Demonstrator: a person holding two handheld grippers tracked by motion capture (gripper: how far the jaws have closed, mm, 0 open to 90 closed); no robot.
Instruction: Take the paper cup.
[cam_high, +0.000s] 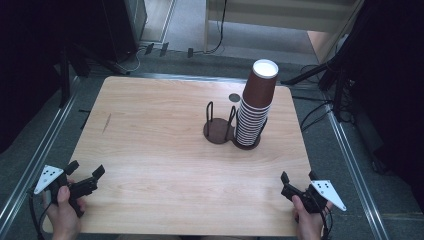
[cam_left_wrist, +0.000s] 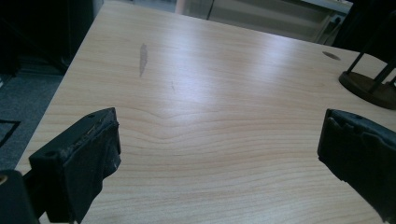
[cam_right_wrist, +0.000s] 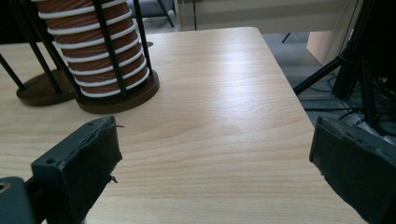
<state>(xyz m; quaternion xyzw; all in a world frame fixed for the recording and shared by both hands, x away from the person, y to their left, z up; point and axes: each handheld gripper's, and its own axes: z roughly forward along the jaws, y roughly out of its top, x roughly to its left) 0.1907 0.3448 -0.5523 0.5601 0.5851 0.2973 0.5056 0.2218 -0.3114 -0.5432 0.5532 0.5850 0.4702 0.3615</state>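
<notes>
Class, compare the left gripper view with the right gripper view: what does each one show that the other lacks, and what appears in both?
Left gripper view: a dark grey streak on the light wooden table.

Right gripper view: the stack of brown paper cups with white rims inside its black wire holder, and black tripod legs beside the table.

Both: the table and the empty round dark-brown holder base, with open black jaws.

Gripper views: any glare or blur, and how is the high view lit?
Left gripper view: a pale sheen crosses the table, and the near tongs look soft. Right gripper view: milder glare beyond the cup stack, whose rims stay sharp. High view: the table is evenly lit, its surroundings dark.
</notes>
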